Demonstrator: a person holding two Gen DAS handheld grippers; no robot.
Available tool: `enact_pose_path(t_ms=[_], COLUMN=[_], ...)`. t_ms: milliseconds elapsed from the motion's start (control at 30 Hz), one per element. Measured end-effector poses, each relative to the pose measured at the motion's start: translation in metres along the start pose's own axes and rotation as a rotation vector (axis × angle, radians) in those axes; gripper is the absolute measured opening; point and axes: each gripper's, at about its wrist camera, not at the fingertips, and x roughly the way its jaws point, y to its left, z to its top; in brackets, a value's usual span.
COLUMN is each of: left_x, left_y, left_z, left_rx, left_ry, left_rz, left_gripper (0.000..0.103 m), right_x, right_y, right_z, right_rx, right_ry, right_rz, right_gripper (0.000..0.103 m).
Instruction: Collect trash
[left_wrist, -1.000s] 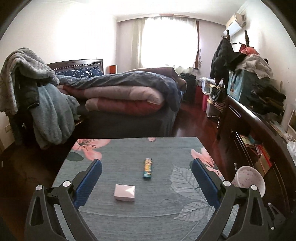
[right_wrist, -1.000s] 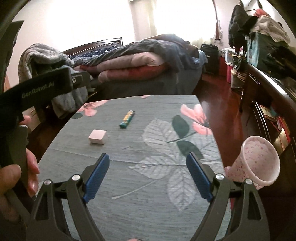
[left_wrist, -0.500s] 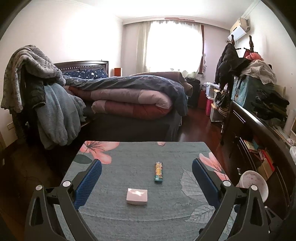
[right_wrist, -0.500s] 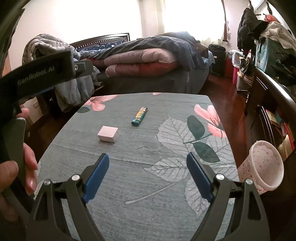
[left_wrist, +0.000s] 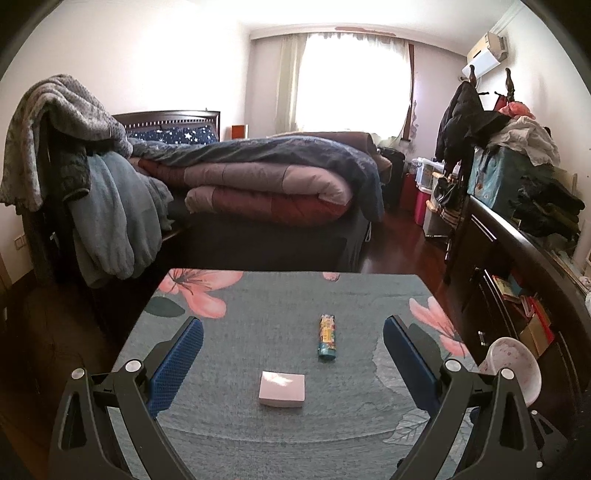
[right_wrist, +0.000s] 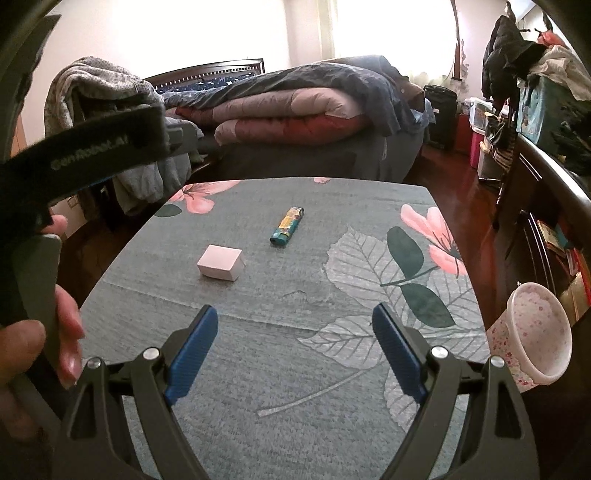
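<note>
A small pink box (left_wrist: 282, 388) lies on the floral table (left_wrist: 236, 295), and a teal and yellow wrapper tube (left_wrist: 327, 341) lies just beyond it. My left gripper (left_wrist: 293, 354) is open and empty, held above the table with the box between its fingers' lines. In the right wrist view the box (right_wrist: 221, 263) and the tube (right_wrist: 288, 231) lie ahead and left of centre. My right gripper (right_wrist: 291, 350) is open and empty above the table (right_wrist: 332, 387). A pink flowered bin (right_wrist: 532, 332) stands at the table's right edge; it also shows in the left wrist view (left_wrist: 511, 367).
A bed with folded quilts (left_wrist: 273, 184) stands beyond the table. Clothes hang over a chair (left_wrist: 74, 177) at left. A dark cabinet with piled clothes (left_wrist: 535, 229) runs along the right. The hand on the left gripper (right_wrist: 33, 332) shows at the right view's left edge.
Both cameras have tilted up and drawn back a little, so the box and the tube sit lower in the views. Both grippers stay open and empty.
</note>
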Motion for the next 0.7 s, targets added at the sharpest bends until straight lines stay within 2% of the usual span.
enact_pose_path(t_ms=[467, 700], left_x=[0.061, 0.052], left_y=[0.016, 0.032], left_z=[-0.026, -0.021], left_rx=[-0.033, -0.047], left_ry=[0.121, 0.093], left_rz=[0.016, 0.033], left_gripper=[0.098, 0.098], right_x=[0.026, 0.03], right_y=[-0.019, -0.028], right_z=[-0.006, -0.01], right_rx=[0.023, 0.039], right_ry=[0.044, 0.053], right_rz=[0.0, 0.003], right_gripper=[0.086, 0.086])
